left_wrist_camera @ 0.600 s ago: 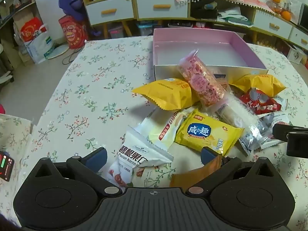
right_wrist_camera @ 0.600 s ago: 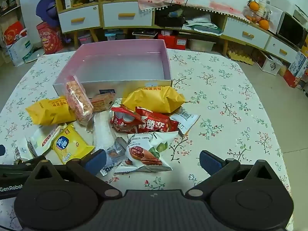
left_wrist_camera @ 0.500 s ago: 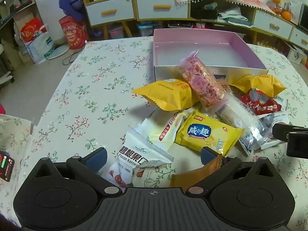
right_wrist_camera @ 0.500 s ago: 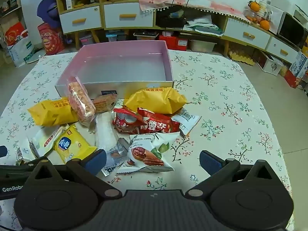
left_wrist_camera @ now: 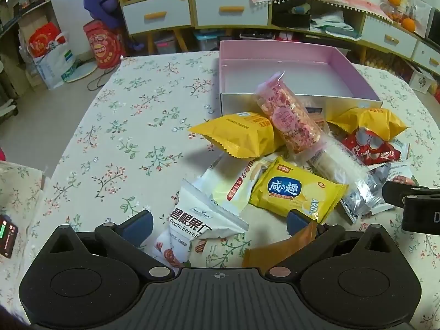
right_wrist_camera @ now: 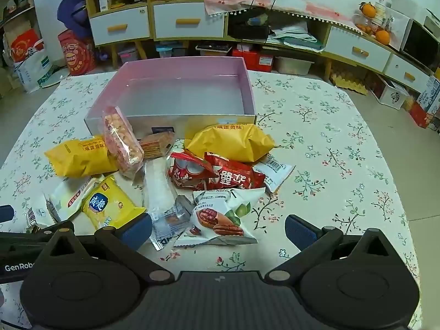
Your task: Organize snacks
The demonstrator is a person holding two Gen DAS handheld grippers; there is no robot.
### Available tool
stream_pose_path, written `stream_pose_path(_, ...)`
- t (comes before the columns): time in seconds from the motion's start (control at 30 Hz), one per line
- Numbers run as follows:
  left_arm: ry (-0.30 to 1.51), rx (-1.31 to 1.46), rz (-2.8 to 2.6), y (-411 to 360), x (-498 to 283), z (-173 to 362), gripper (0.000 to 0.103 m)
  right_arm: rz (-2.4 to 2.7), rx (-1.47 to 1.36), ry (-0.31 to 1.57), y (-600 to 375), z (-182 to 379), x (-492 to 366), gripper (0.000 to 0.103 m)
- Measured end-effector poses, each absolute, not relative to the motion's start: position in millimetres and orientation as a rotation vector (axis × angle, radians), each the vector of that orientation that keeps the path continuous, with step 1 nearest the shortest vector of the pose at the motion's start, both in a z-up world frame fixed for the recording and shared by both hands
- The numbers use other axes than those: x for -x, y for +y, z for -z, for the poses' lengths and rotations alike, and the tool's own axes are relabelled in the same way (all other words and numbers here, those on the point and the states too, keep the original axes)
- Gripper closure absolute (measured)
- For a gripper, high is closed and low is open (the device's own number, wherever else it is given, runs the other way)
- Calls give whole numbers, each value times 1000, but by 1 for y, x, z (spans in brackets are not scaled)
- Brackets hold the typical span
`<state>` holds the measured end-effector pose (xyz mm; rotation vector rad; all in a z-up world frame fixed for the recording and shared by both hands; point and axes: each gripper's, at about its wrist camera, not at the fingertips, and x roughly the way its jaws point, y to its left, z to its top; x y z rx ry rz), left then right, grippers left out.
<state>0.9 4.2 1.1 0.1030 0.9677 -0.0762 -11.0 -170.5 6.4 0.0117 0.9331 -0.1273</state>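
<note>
Pink-lined box (right_wrist_camera: 181, 97) sits beyond both tongs, snack packets heaped before it. Left gripper (left_wrist_camera: 218, 221) spread over a pecan kernel packet (left_wrist_camera: 198, 220); right gripper (right_wrist_camera: 218, 227) spread above another pecan packet (right_wrist_camera: 220, 220).

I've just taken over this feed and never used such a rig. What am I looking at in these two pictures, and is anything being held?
Each picture comes from a camera on a hand-held two-finger gripper, looking forward along its fingers. One view shows the left gripper, the other the right gripper; both are open and hold nothing. Ahead, on a flowered tablecloth, lies a heap of snack packets: a yellow cracker packet, a pink puffed-rice bar, a red packet, a pecan packet. Behind them stands a pink box with no snacks inside yet.
</note>
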Motion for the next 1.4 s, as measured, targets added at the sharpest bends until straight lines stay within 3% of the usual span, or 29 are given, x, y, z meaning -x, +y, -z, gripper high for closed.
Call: stream_pose_path(1.4,958,-91,82,7,0,-4,0,123,-30,929,-170,-5,10,26)
